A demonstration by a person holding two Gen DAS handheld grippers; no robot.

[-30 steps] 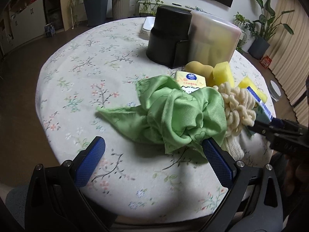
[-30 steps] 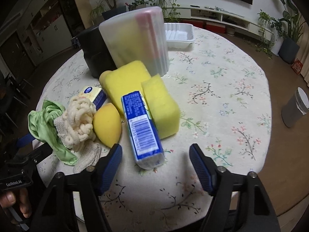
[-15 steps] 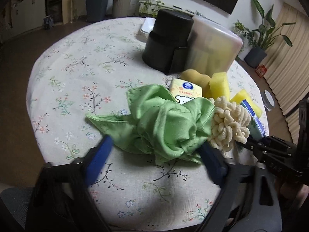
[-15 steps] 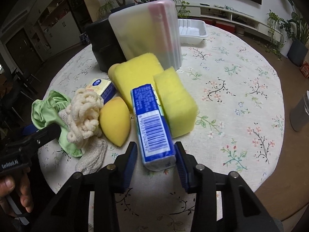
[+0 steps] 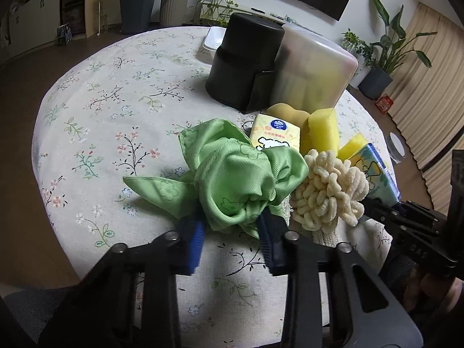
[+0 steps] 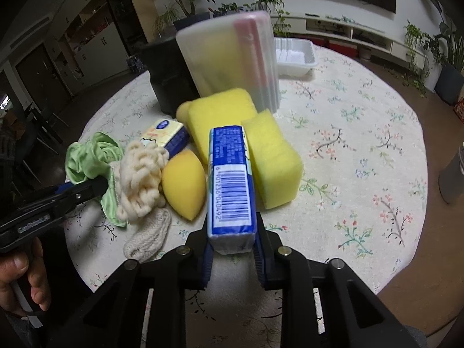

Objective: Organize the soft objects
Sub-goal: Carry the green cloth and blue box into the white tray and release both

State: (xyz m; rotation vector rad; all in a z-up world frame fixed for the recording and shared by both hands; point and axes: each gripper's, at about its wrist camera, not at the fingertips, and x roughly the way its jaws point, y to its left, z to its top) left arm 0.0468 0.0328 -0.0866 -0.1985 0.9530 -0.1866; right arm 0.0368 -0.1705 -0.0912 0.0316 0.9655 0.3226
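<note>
Grasping was under way: the left gripper point(image 5: 230, 232) was clamped on the green cloth point(image 5: 232, 179), the right gripper point(image 6: 232, 246) on the blue tissue pack point(image 6: 232, 179). Lifting both clear of the pile was judged next.

Two tissue packs point(image 6: 232, 179), three yellow sponges point(image 6: 272, 159), one green cloth point(image 5: 232, 179), one cream mitt point(image 5: 327, 191).
</note>
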